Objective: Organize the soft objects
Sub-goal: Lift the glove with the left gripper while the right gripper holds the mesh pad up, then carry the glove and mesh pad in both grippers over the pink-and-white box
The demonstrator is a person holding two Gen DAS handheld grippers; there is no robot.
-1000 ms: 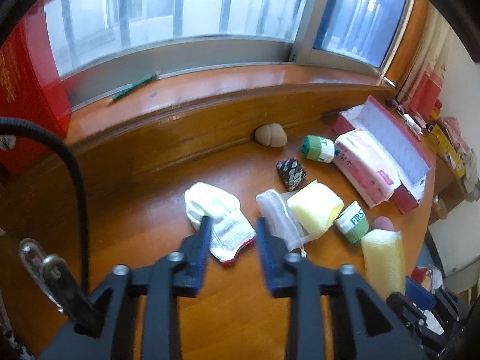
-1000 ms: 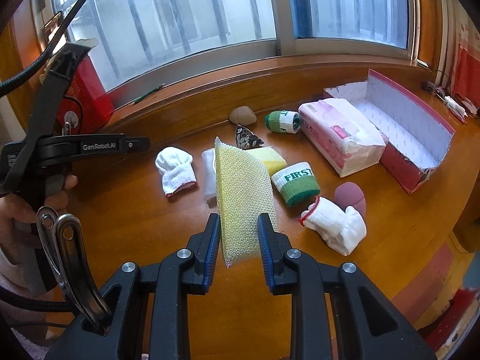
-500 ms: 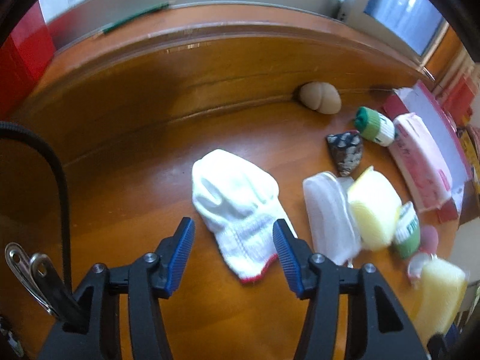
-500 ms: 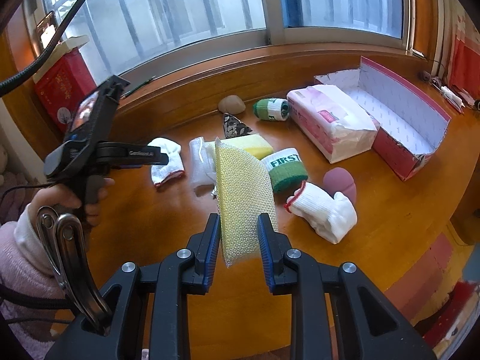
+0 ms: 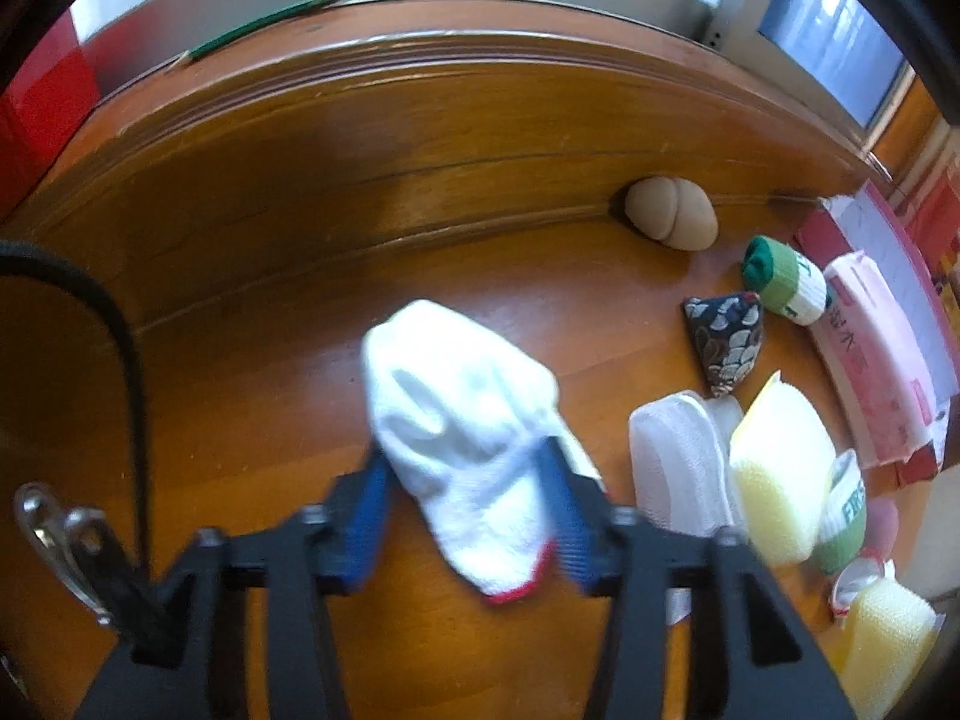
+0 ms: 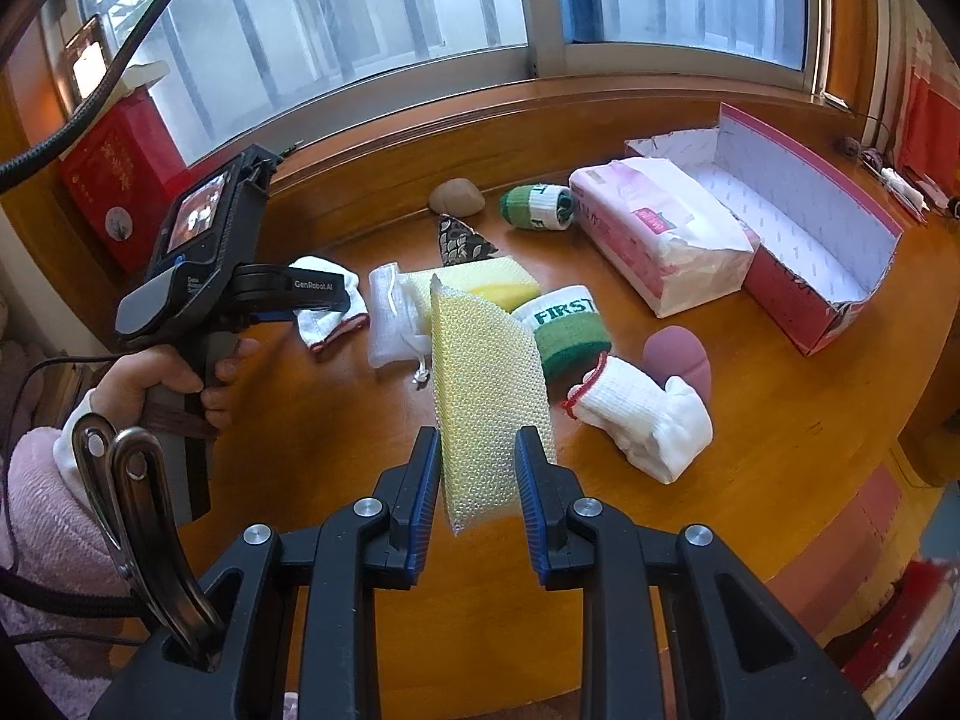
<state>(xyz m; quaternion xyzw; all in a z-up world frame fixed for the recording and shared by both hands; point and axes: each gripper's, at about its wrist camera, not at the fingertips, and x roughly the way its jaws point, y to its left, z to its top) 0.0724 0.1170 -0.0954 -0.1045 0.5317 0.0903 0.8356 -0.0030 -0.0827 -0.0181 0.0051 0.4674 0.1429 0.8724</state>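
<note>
A white knitted glove (image 5: pixel 462 420) with a red cuff lies on the wooden table (image 5: pixel 240 420). My left gripper (image 5: pixel 462 468) points down over it, and its closing jaws have the blue pads against both sides of the cuff end. In the right wrist view the glove (image 6: pixel 330 324) shows under that gripper, which a hand (image 6: pixel 162 378) holds. My right gripper (image 6: pixel 477 468) is shut on a yellow mesh sponge (image 6: pixel 486 378), held upright above the table.
Lying about are a white mesh pouch (image 6: pixel 390 324), a yellow sponge (image 6: pixel 498 285), a green FIRST wristband (image 6: pixel 570 330), a second white glove (image 6: pixel 648 426), a pink puff (image 6: pixel 678 360) and a patterned pouch (image 6: pixel 459 240). A tissue pack (image 6: pixel 654 228) leans on an open pink box (image 6: pixel 810 222).
My left gripper has dropped down to the white glove, opened wide around it, and its jaws have come in against the glove. The right gripper still holds the mesh sponge in place.
</note>
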